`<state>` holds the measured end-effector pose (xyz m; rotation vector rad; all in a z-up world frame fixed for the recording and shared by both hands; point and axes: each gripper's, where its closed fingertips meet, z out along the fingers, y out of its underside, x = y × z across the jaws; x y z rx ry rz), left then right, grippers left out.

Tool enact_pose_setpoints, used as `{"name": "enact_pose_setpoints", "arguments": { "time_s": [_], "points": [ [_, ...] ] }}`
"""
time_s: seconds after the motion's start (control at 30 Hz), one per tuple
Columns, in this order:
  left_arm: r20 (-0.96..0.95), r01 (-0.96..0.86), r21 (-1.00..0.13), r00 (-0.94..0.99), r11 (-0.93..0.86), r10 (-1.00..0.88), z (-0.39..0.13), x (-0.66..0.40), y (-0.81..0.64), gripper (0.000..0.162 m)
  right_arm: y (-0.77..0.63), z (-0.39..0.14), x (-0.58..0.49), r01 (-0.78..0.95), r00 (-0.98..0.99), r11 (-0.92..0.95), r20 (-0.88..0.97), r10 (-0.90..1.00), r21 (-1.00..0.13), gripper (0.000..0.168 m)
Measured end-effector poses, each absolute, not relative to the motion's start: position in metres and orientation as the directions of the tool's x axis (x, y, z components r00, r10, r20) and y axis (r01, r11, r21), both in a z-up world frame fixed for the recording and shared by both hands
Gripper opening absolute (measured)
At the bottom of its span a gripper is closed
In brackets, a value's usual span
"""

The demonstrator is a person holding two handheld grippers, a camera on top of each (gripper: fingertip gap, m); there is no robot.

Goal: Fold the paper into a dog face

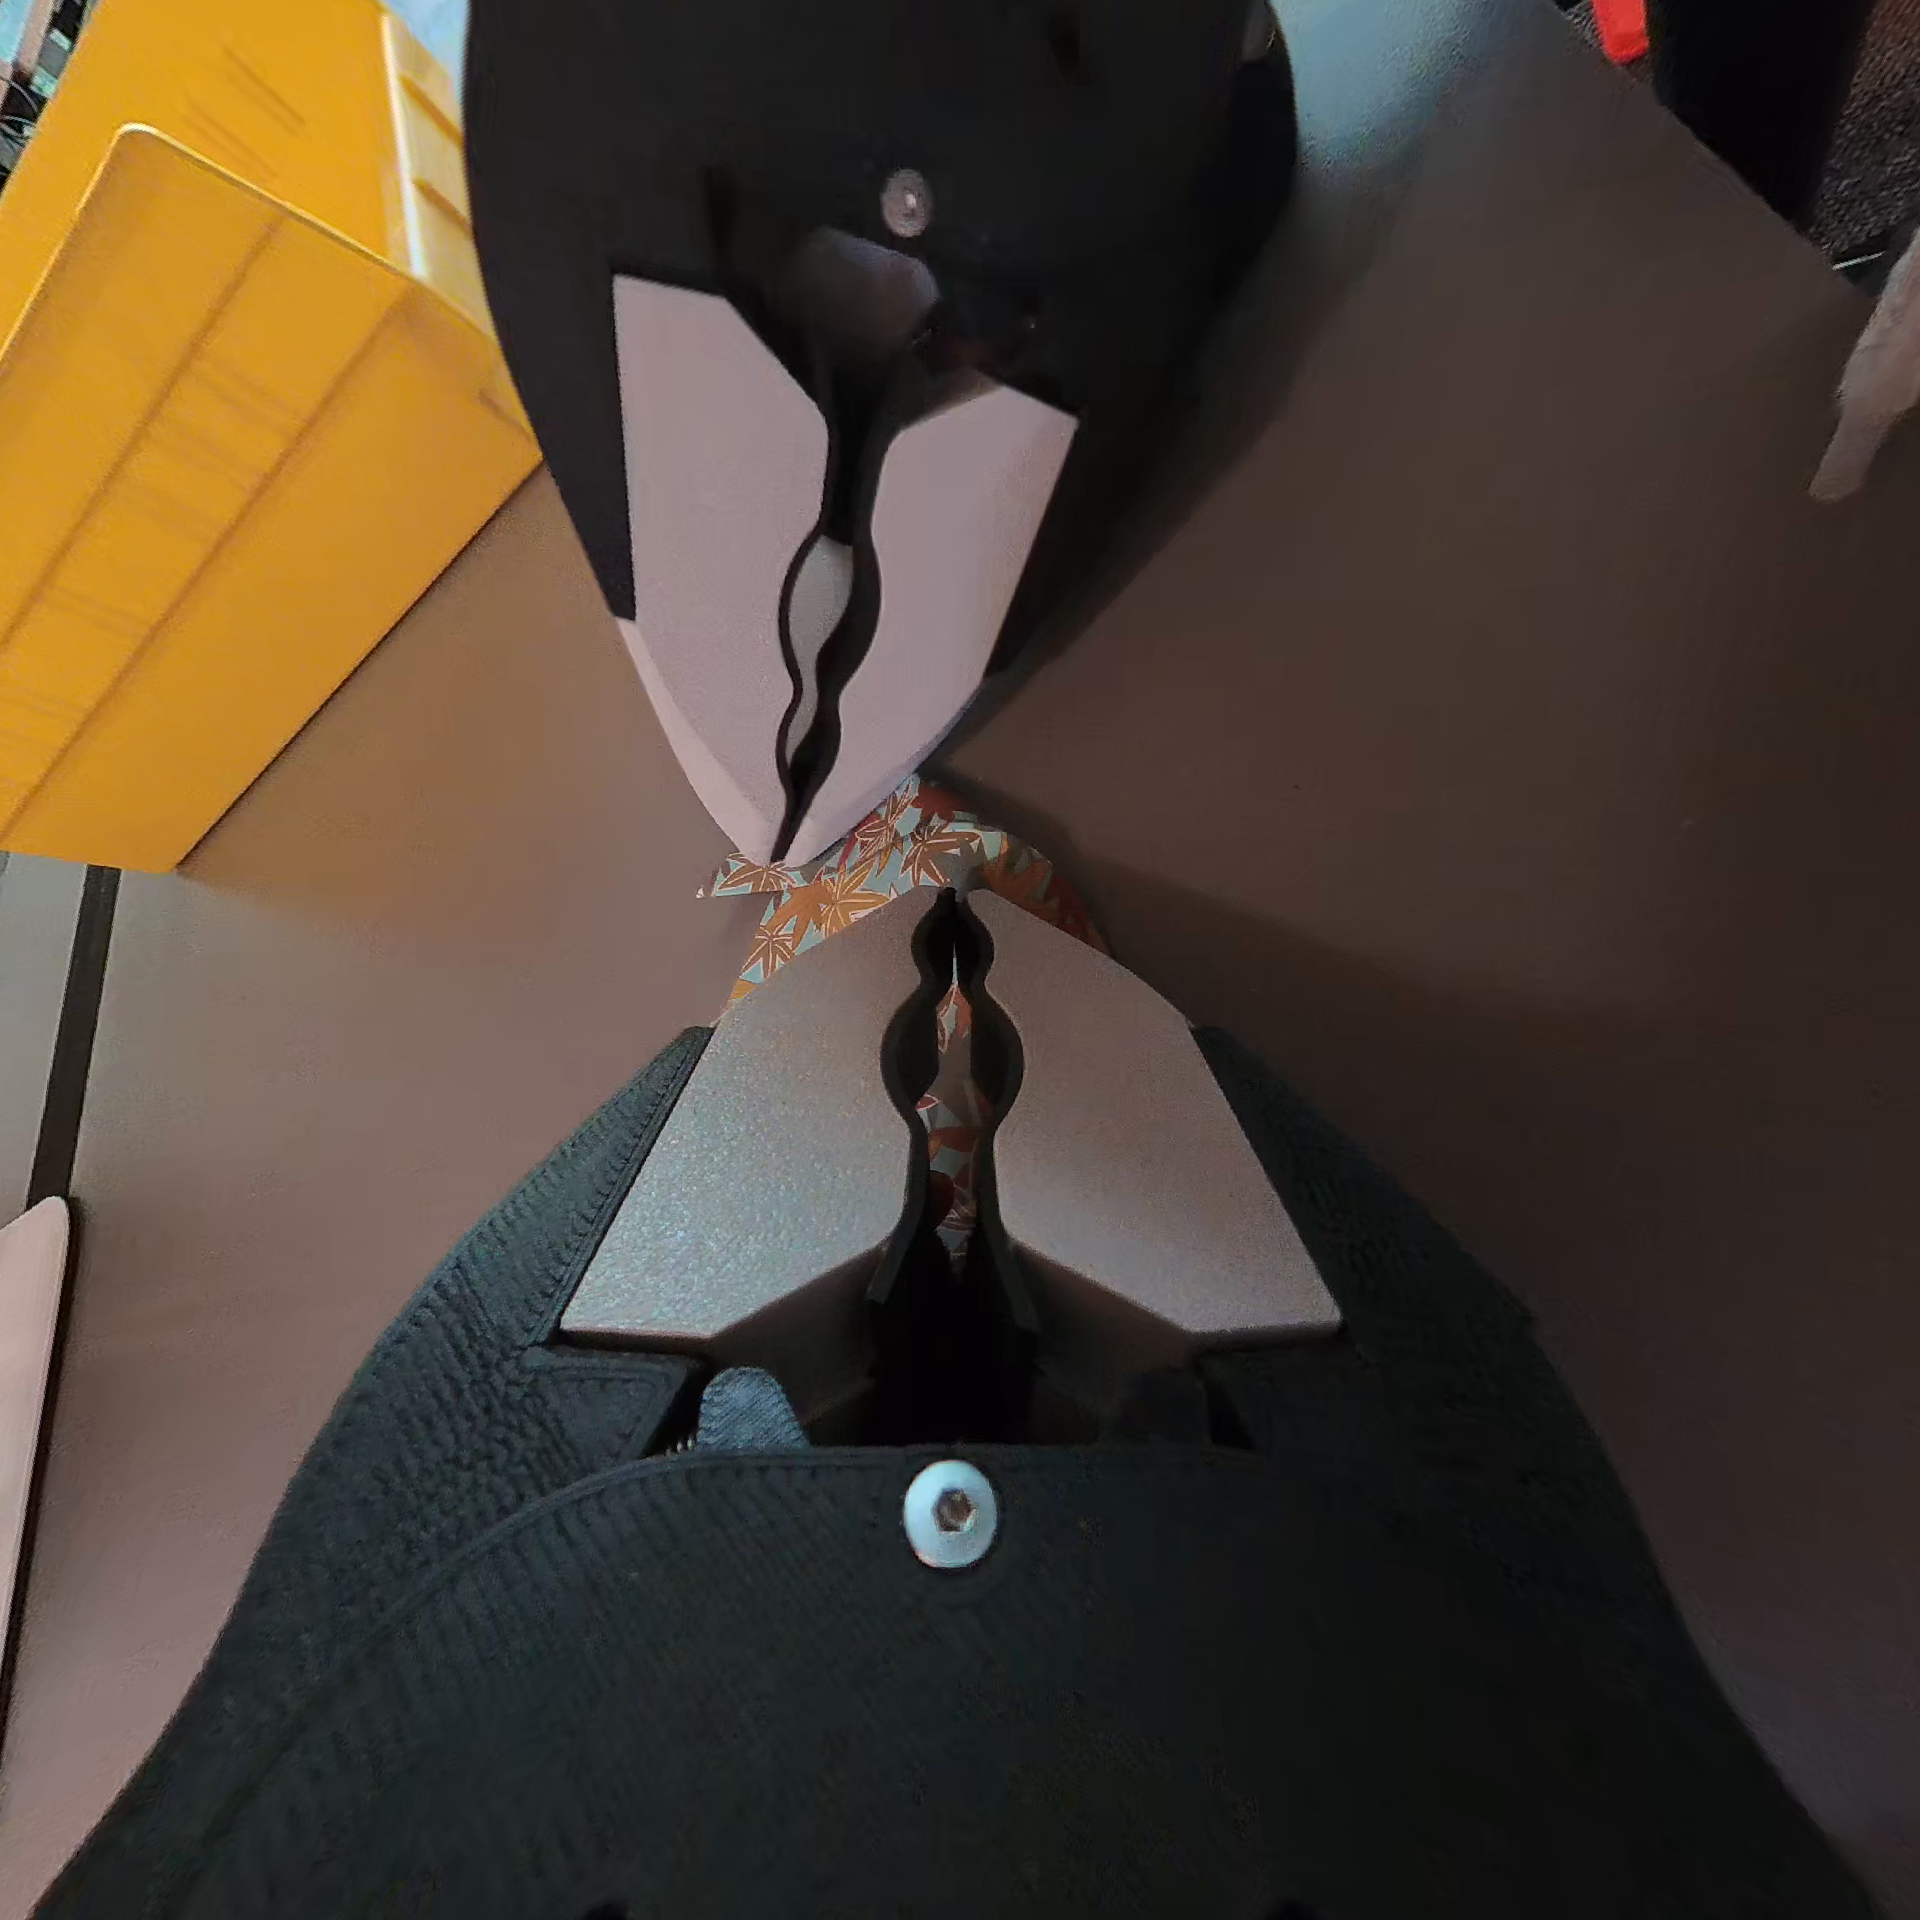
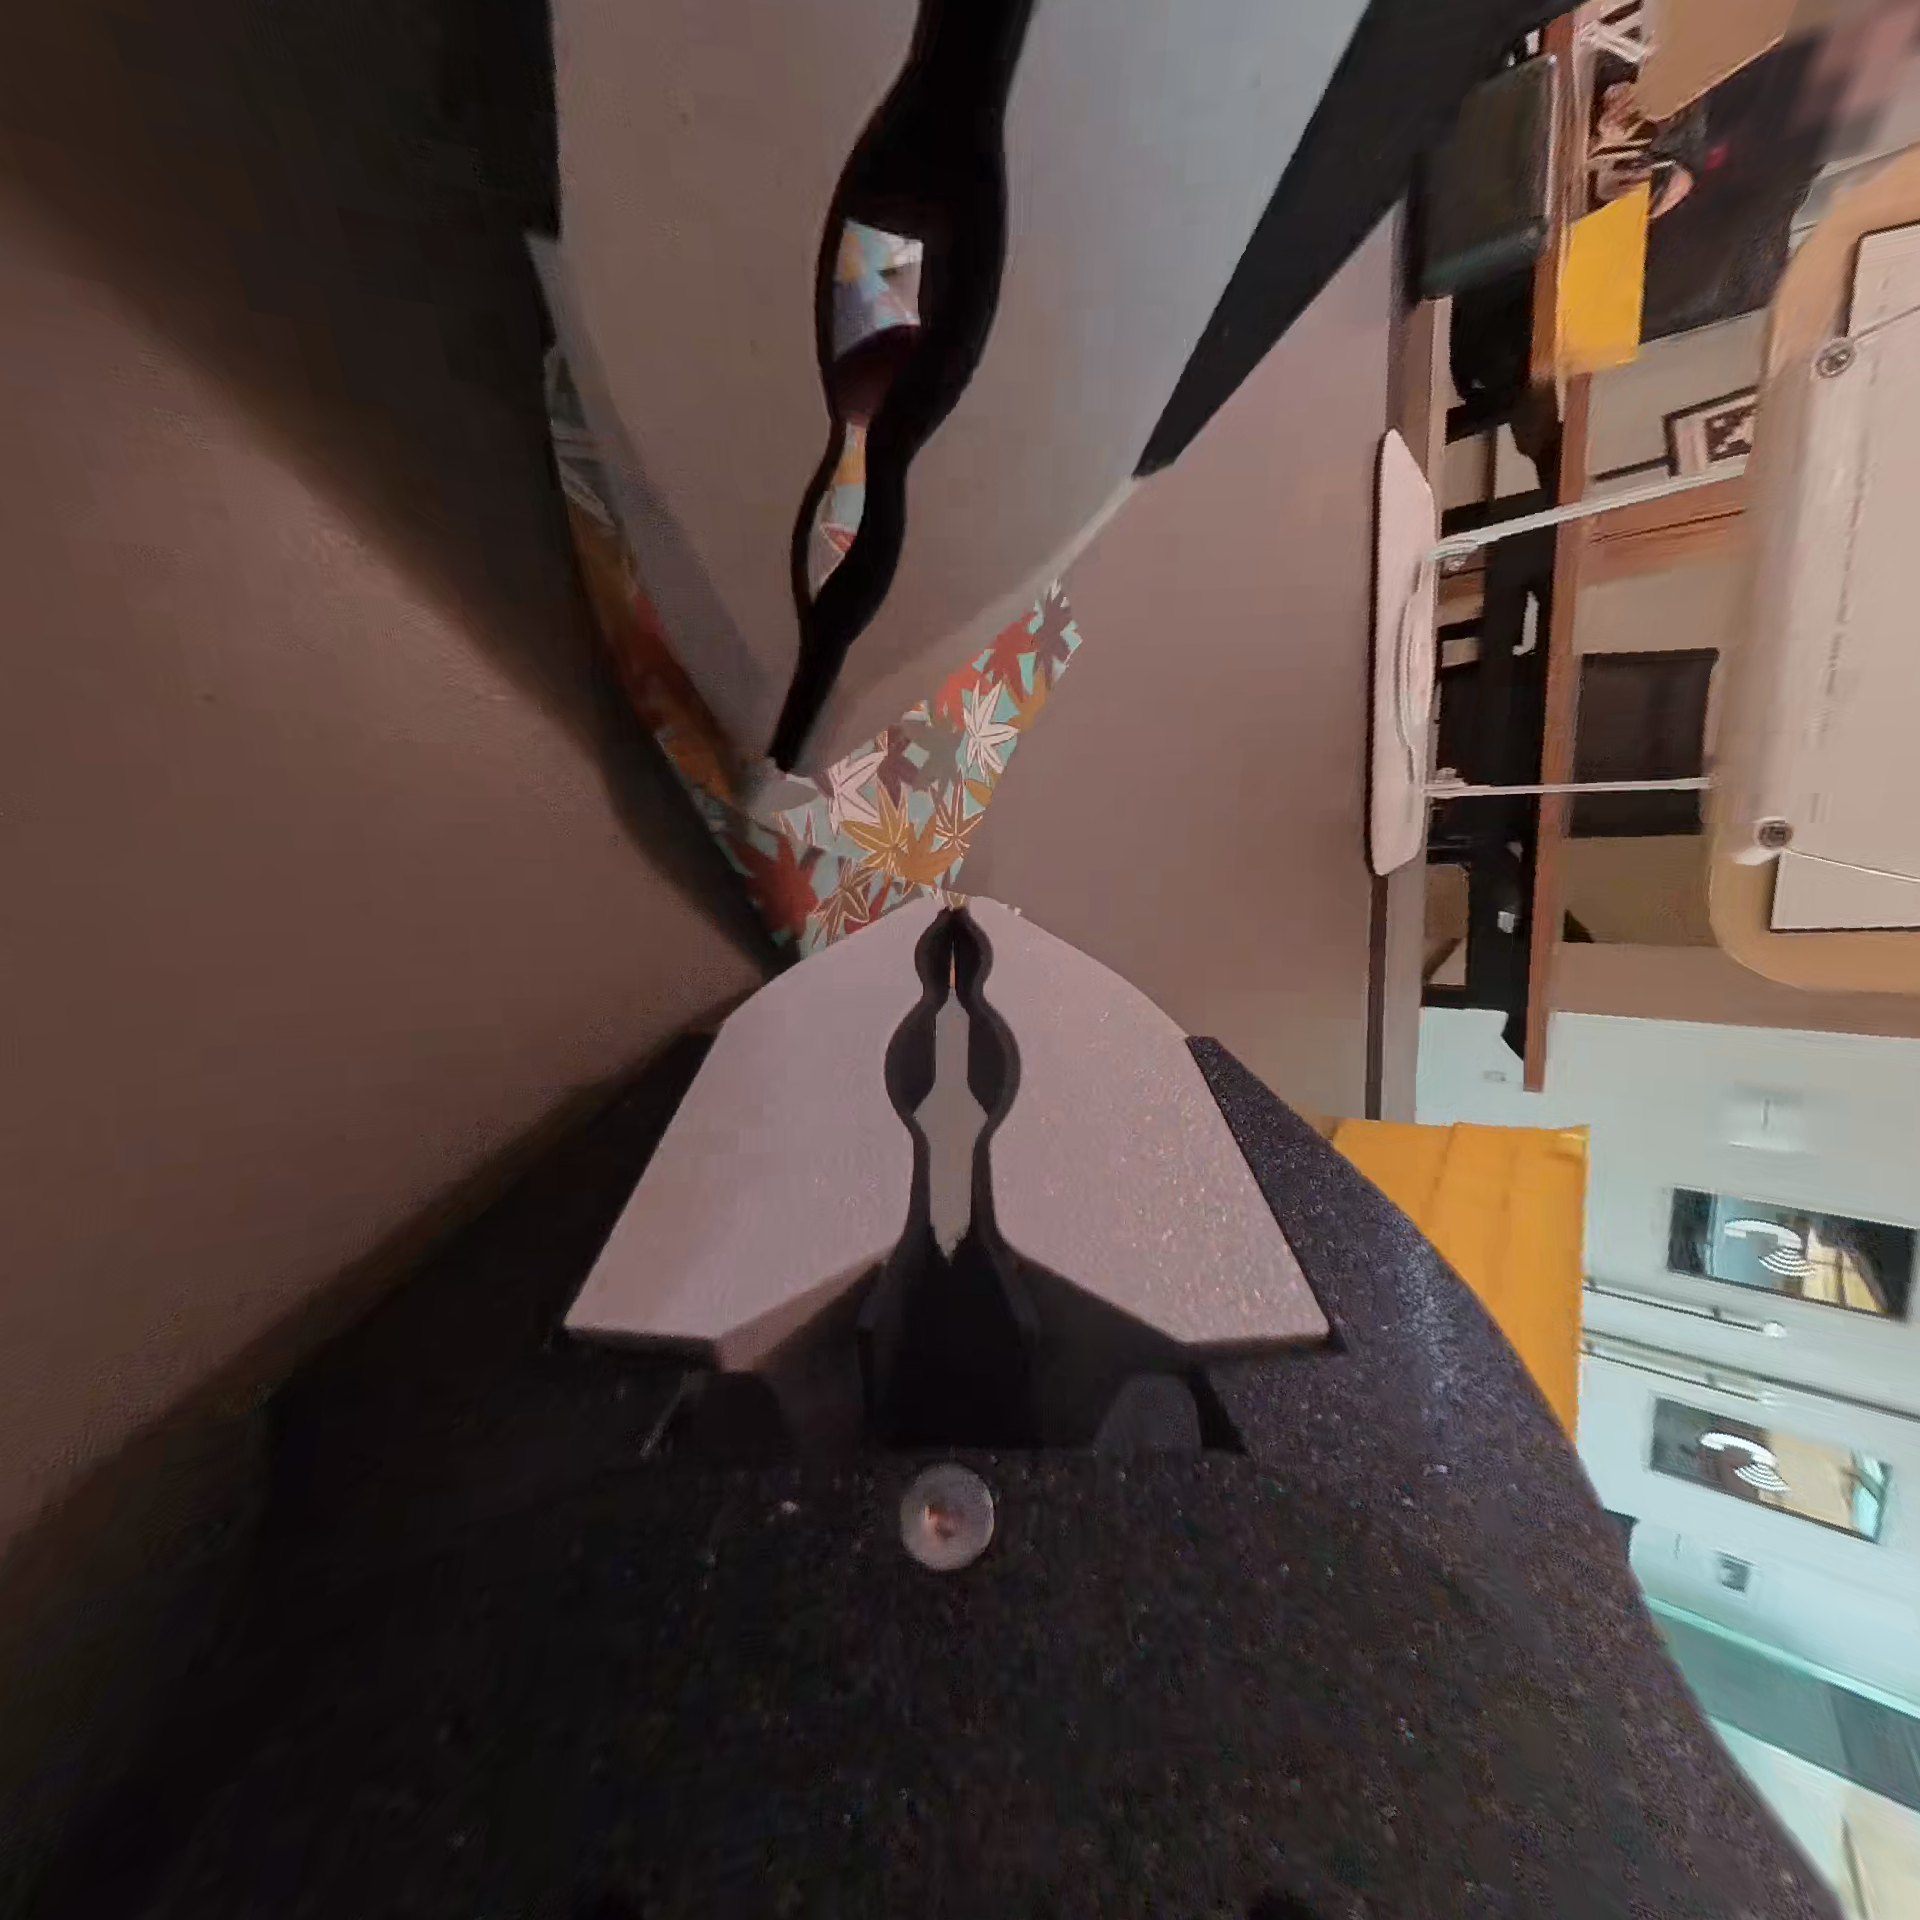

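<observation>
The paper (image 1: pixel 883 854) is a small folded piece printed with orange, red and white leaves on pale blue, held just above the brown table (image 1: pixel 1455 831). My left gripper (image 1: pixel 951 904) is shut on it, and the print shows through the gap between its fingers. My right gripper (image 1: pixel 779 852) comes from the opposite side, tips pinched on the paper's left corner. In the right wrist view, the right gripper (image 2: pixel 951 914) is shut at the edge of the paper (image 2: pixel 904 821), with a white strip in its gap. The left gripper (image 2: pixel 784 753) is opposite, close by.
Yellow plastic crates (image 1: pixel 208 468) stand at the table's far left, also in the right wrist view (image 2: pixel 1475 1247). That view is rolled sideways and shows the table (image 2: pixel 260 727), a white pad (image 2: pixel 1397 665) at its edge, and shelving and furniture beyond.
</observation>
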<state>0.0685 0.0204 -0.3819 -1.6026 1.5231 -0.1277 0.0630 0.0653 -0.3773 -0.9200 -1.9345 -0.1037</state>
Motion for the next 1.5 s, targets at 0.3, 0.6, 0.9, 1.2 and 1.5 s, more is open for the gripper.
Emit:
{"name": "enact_pose_setpoints", "arguments": {
  "time_s": [0.3,0.6,0.9,1.2,1.5],
  "points": [
    [-0.487,-0.749,-0.643,0.238,0.160,-0.840,-0.382,0.069,0.021,0.000,0.063,-0.377,0.061,0.574,-0.342,0.800,0.837,0.428,-0.174,0.000],
    [-0.470,-0.755,-0.644,0.262,0.124,-0.843,-0.377,0.050,0.022,0.000,0.060,-0.375,0.061,0.536,-0.350,0.842,0.894,0.281,-0.055,0.000],
    [-0.385,-0.580,-0.804,0.676,-0.131,-0.628,-0.325,-0.020,0.012,0.015,0.060,-0.374,0.061,0.547,-0.354,0.837,0.905,0.237,-0.005,0.000],
    [-0.578,-0.767,-0.640,0.516,-0.041,-0.633,-0.352,0.079,0.033,0.002,0.059,-0.373,0.060,0.533,-0.369,0.844,0.915,0.162,0.065,0.000],
    [-0.573,-0.837,-0.535,0.462,-0.119,-0.677,-0.380,0.077,0.033,0.000,0.059,-0.374,0.061,0.515,-0.364,0.857,0.906,0.215,0.004,0.000]
  ]
}}
